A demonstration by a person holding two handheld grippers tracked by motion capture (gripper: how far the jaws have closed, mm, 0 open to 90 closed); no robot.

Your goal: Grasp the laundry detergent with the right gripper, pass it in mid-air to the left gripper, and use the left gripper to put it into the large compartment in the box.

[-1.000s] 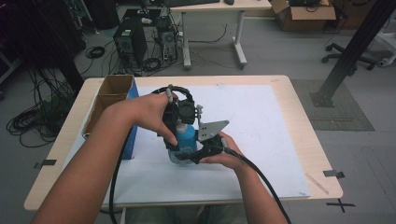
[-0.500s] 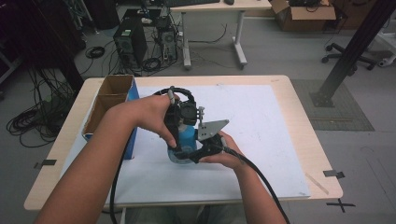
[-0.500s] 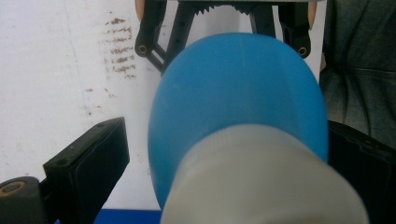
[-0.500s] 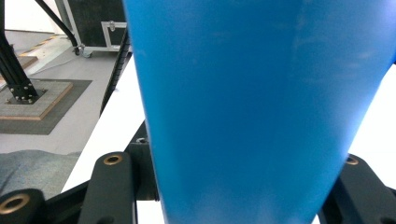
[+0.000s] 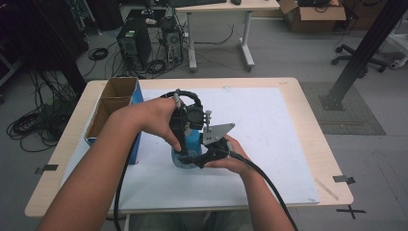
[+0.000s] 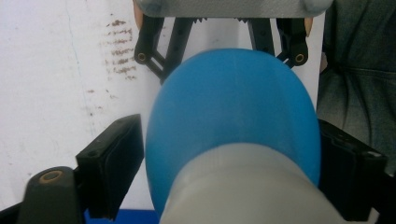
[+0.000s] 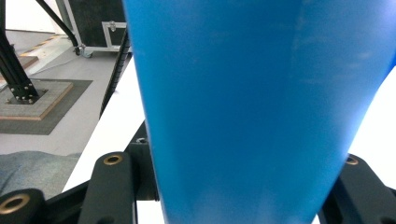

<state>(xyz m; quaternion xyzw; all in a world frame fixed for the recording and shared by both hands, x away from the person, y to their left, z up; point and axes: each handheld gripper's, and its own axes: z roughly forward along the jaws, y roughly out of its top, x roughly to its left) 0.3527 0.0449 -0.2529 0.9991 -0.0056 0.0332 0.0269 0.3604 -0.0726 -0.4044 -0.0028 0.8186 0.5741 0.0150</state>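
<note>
Blue plastic bottle: a rounded blue plastic bottle with a pale grey top part (image 6: 233, 121) stands near the middle of the desk, between the two hands; in the high view it shows as a blue body (image 5: 193, 140) with a round base on the white sheet.
Desk: a light wooden desk (image 5: 288, 86) covered by a large white sheet (image 5: 269, 130) — the sheet bears brownish smudges in the left gripper view.
Cardboard box: an open brown cardboard box with a blue side (image 5: 113, 103) sits at the desk's left edge, well apart from the bottle.
Left tongs: the left tongs (image 6: 233, 170) come at the bottle from above; their jaws have just been closing with the bottle between them. The right-hand pad in that view lies against the blue body, while a thin gap seems to remain at the other pad — a firm grip cannot be told.
Right tongs: the right tongs (image 7: 243, 186) are clamped on the bottle's blue body low down, one jaw at each side.
Hands: the left hand (image 5: 159, 118) is above the bottle, the right hand (image 5: 231, 159) just beside its base.
</note>
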